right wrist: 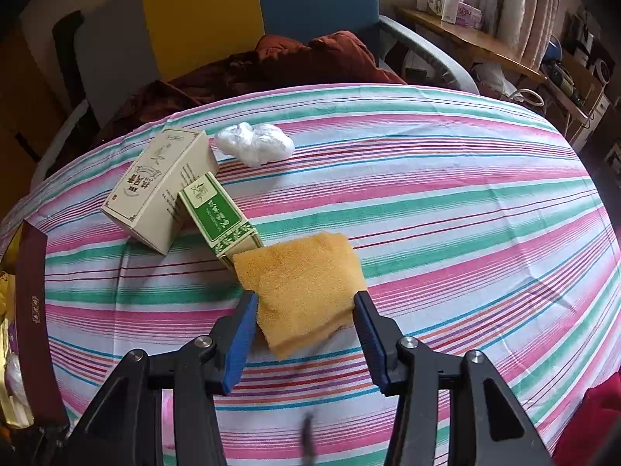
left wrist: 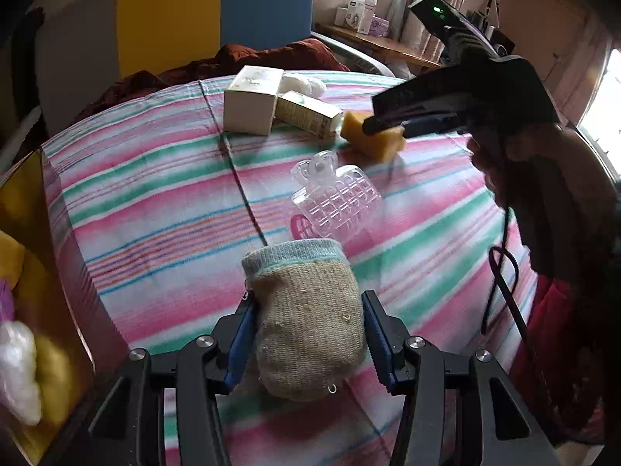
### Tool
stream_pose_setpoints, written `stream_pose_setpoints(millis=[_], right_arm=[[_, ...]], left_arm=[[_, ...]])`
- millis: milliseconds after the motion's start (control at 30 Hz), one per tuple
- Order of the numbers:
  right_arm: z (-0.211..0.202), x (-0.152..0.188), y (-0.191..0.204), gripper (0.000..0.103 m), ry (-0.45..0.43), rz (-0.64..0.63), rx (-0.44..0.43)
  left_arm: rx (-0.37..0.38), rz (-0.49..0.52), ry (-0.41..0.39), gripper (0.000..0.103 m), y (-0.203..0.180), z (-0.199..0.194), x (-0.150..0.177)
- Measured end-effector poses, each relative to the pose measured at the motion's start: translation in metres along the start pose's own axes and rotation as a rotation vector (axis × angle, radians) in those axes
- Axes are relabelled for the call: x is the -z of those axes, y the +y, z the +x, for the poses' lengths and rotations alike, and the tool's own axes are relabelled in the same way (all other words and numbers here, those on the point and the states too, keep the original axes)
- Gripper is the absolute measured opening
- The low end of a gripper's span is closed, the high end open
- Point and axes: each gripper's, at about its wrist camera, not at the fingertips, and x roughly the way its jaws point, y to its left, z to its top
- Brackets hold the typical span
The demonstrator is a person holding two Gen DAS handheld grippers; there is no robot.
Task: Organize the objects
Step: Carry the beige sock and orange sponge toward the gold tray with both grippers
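Note:
My left gripper is shut on a beige knitted mitt with a pale blue cuff, held above the striped bedcover. In the right wrist view my right gripper is shut on a yellow sponge, its blue pads pressing both sides. The left wrist view shows that gripper on the sponge further back, beside a green carton. A beige carton leans on the green carton. Behind them lies a white plastic wad.
A clear plastic bottle-shaped piece lies on the bedcover past the mitt, with a pink item under its near edge. A maroon-edged box at the left holds yellow and white things. A red-brown blanket lies at the back.

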Motion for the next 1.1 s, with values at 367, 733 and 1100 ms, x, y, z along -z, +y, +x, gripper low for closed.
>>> stream_pose_setpoints(millis=[367,733,1100], right_arm=[[-0.009,-0.002,0.002,0.05,-0.049,0.0,-0.03],[-0.016,-0.003,0.002,0.05,-0.076,0.019,-0.051],[-0.013,-0.002,0.006,0.05,-0.066,-0.012,-0.031]], left_arm=[[0.074,0.054,-0.205,0.052,-0.008,-0.073,-0.028],[0.06,0.032,-0.182,0.051,0.003,-0.061,-0.023],[0.099,0.045,-0.186,0.051,0.0,-0.067,-0.038]])
